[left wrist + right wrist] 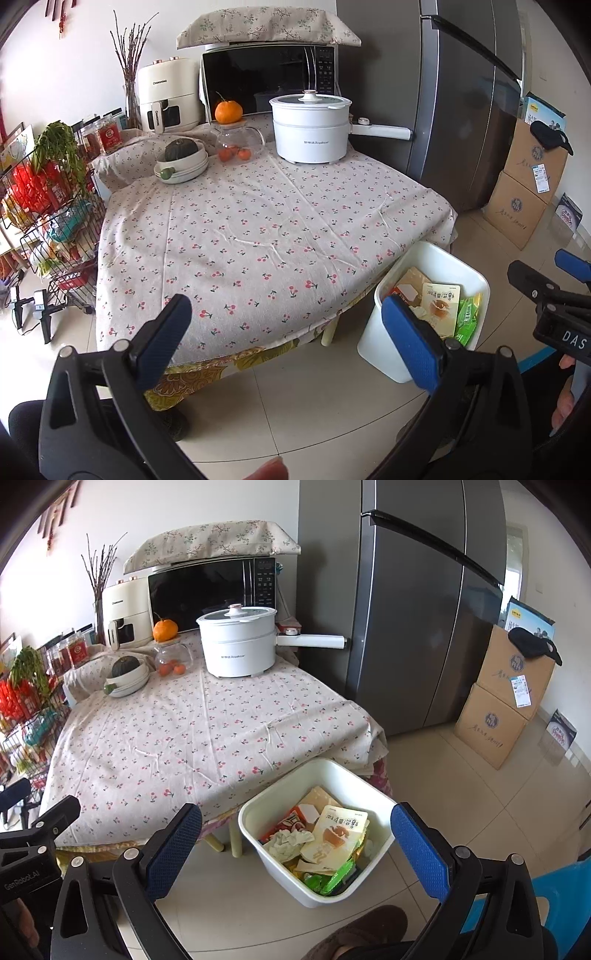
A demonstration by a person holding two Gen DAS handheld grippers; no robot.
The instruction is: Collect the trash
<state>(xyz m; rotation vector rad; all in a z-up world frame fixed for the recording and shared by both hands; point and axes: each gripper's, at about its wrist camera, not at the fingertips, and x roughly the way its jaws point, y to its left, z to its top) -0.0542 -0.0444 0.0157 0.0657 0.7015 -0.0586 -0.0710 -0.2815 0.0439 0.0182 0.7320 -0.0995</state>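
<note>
A white trash bin [258, 843] stands on the floor at the table's near right corner, also in the left wrist view [373, 343]. It holds several wrappers: a cream snack packet [332, 836], crumpled paper [286, 843] and green wrappers [334, 880]. My left gripper [288, 336] is open and empty, held over the table's front edge. My right gripper [295, 845] is open and empty, above and in front of the bin. The right gripper also shows at the right edge of the left wrist view [546, 277].
The table [258, 229] wears a cherry-print cloth and carries a white electric pot [310, 125], a glass teapot [238, 142], an orange [228, 111], a bowl with a squash [181, 164], a microwave [266, 83] and an air fryer [166, 98]. A wire rack [48, 206] stands left, a fridge [417, 602] and cardboard boxes [498, 701] right.
</note>
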